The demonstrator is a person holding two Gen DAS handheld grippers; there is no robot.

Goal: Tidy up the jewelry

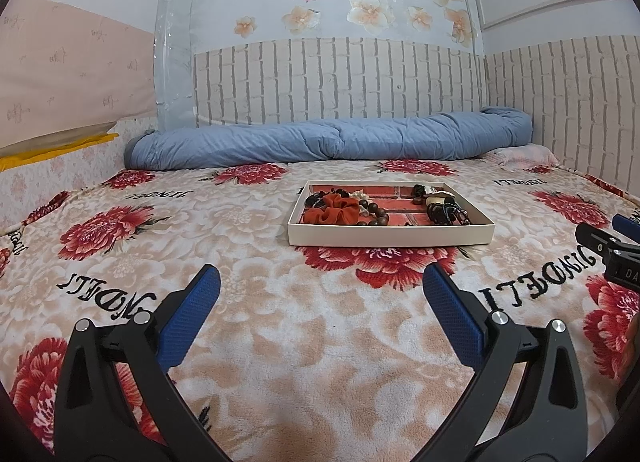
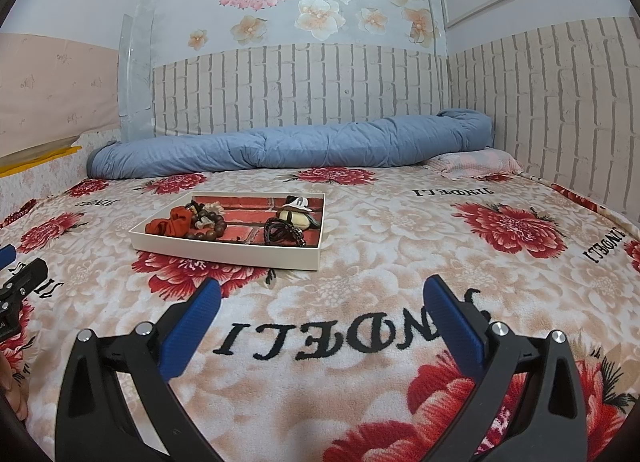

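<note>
**Jewelry gathered in one tray**

Left hand-held gripper is held wide, empty. Mid-bed, toward the far edge, the tray holds scrunchie, beads, cords. Sorted or awaiting sorting cannot be told. Right hand-held gripper is likewise wide, empty.

Rolled blue quilt along brick-pattern wall, above floral blanket; flower decals overhead.

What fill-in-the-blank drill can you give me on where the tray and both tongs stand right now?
1. The jewelry lies inside a shallow white ____ on the floral blanket.
2. Both the left tongs and the right tongs are ____.
3. The red scrunchie lies beside the wooden ____ bracelet.
4. Behind it lies a rolled ____ quilt.

Missing words: tray; open; bead; blue
</note>
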